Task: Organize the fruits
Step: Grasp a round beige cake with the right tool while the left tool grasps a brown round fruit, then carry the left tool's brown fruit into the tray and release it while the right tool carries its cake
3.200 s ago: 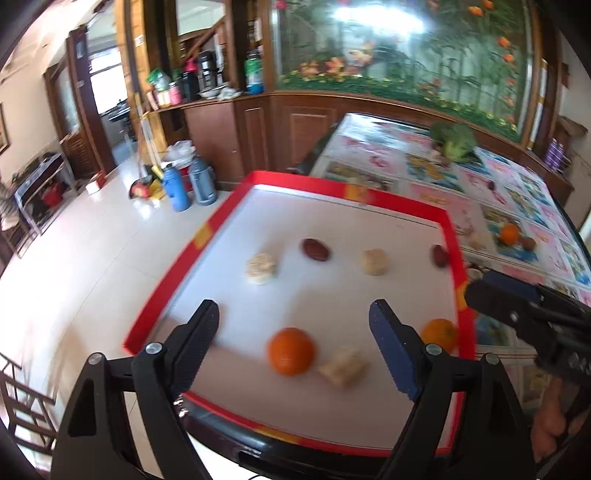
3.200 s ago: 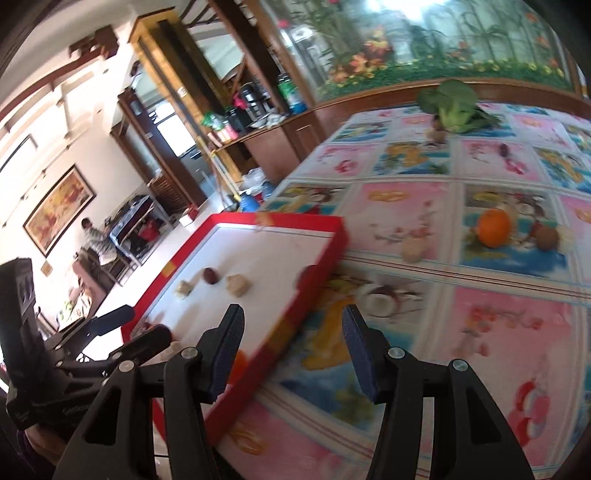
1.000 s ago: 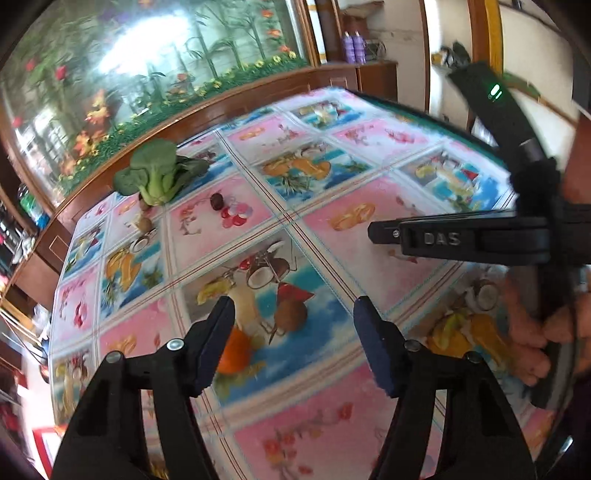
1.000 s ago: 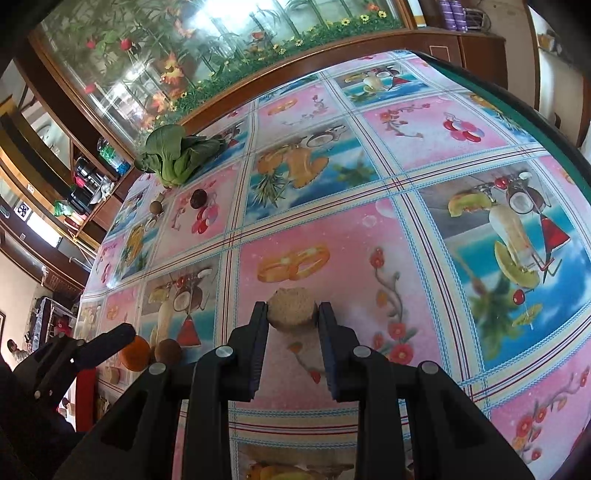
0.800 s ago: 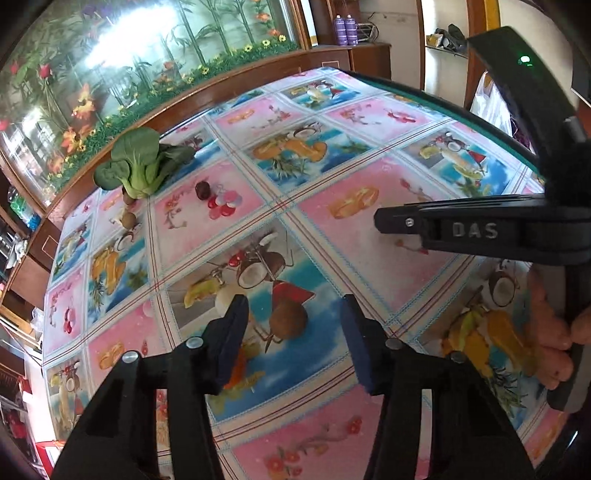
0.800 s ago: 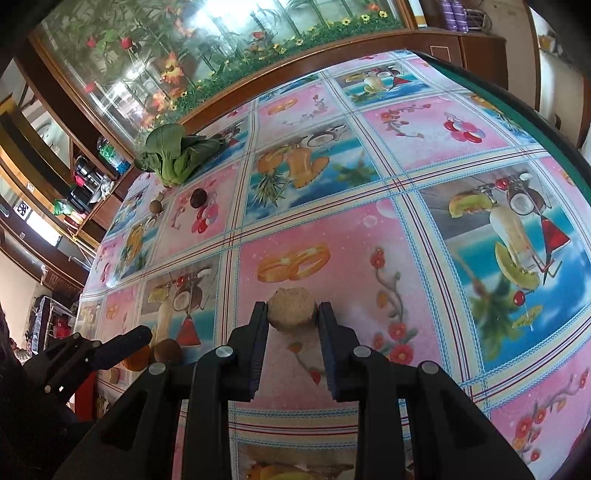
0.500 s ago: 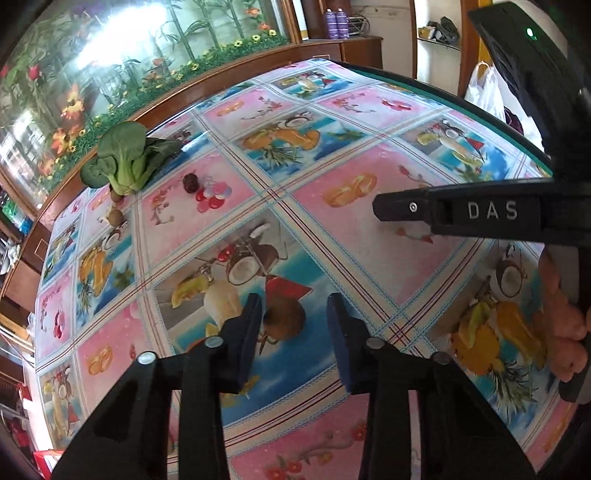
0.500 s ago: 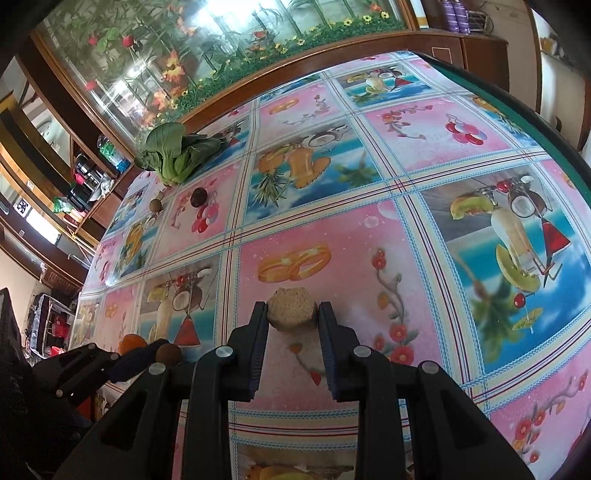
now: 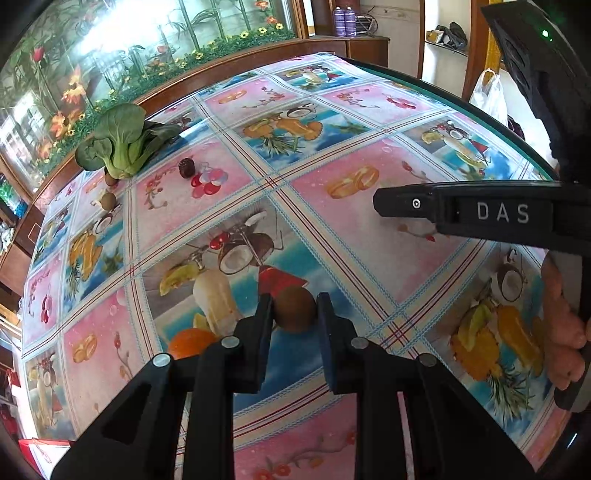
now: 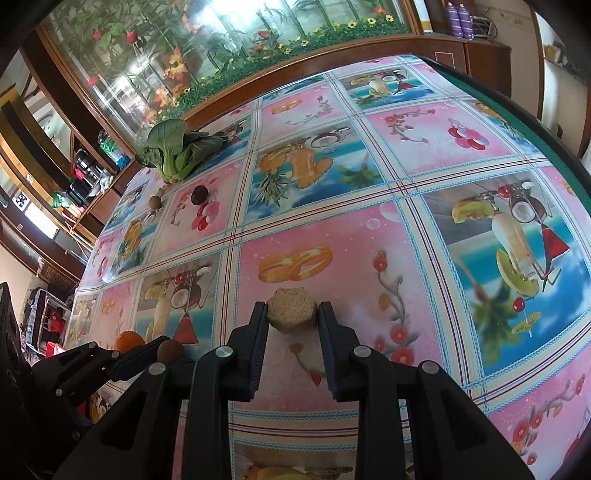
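Left wrist: left tool (image 9: pixel 294 314) clamps round brown fruit (image 9: pixel 294 309); right tool (image 10: pixel 291 315) clamps tan cake (image 10: pixel 291 310), flat face up.

This is a lived-in family home, most likely its dining room. The counter (image 10: pixel 424 229) wears a glossy plastic cloth printed with pineapples, coconuts, cocktails and gold rings. Behind it runs a dark wooden sideboard (image 10: pixel 369 51) topped by a large glass panel painted with bamboo and flowers (image 10: pixel 207 40). A head of bok choy (image 9: pixel 118 144) lies on the cloth with a few small loose fruits nearby. On the sideboard's far end stand two purple bottles (image 9: pixel 343 22); a shelf at the left holds jars, flasks and kitchen odds (image 10: pixel 92 170). A white plastic bag (image 9: pixel 487 96) hangs beside a wooden door frame, and beyond the shelf a further room with household clutter opens.
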The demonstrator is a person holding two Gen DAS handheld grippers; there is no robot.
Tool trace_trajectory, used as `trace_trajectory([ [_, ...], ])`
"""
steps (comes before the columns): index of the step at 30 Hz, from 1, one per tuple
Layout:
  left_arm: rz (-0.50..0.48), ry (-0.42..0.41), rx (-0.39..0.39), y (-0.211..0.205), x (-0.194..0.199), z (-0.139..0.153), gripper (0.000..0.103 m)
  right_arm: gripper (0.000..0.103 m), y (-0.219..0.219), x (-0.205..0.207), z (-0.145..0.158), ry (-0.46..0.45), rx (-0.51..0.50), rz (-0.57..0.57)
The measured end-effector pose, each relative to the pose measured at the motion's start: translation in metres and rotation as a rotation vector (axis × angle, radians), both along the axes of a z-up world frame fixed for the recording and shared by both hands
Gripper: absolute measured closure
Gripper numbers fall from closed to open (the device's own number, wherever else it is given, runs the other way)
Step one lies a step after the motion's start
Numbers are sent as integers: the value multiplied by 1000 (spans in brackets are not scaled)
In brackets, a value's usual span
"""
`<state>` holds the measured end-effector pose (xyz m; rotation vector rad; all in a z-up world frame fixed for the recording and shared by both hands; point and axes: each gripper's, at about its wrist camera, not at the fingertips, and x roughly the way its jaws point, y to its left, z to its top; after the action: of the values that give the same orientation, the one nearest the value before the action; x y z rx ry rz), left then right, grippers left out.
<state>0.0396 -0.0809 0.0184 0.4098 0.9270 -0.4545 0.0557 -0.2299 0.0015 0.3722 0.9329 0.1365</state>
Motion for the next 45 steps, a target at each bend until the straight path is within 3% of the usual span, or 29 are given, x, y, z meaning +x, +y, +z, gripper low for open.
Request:
trace_trajectory([
  [9, 33, 1, -33, 1, -1, 0, 78, 77, -3, -2, 2, -10, 19, -5],
  [13, 49, -32, -67, 2, -10, 11, 78, 77, -5, -15, 22, -149, 28, -25],
  [17, 79, -89, -148, 14, -36, 38, 78, 77, -10, -35, 43, -315, 52, -45],
  [23, 153, -209, -227, 55, -95, 91, 78, 77, -10, -37, 43, -329, 42, -64],
  [27, 227, -329, -212, 94, -142, 122, 78, 77, 2, -47, 45, -342, 6, -52],
  [32, 311, -426, -212, 141, -194, 139, 78, 77, 44, -80, 56, -376, 23, 42],
  [35, 350, -456, -214, 166, -217, 138, 78, 77, 89, -105, 62, -394, 16, 158],
  [41, 457, -523, -153, 211, -240, 131, 78, 77, 194, -134, 87, -407, 43, 428],
  [45, 546, -524, -142, 249, -249, 121, 78, 77, 240, -150, 106, -452, 62, 538],
])
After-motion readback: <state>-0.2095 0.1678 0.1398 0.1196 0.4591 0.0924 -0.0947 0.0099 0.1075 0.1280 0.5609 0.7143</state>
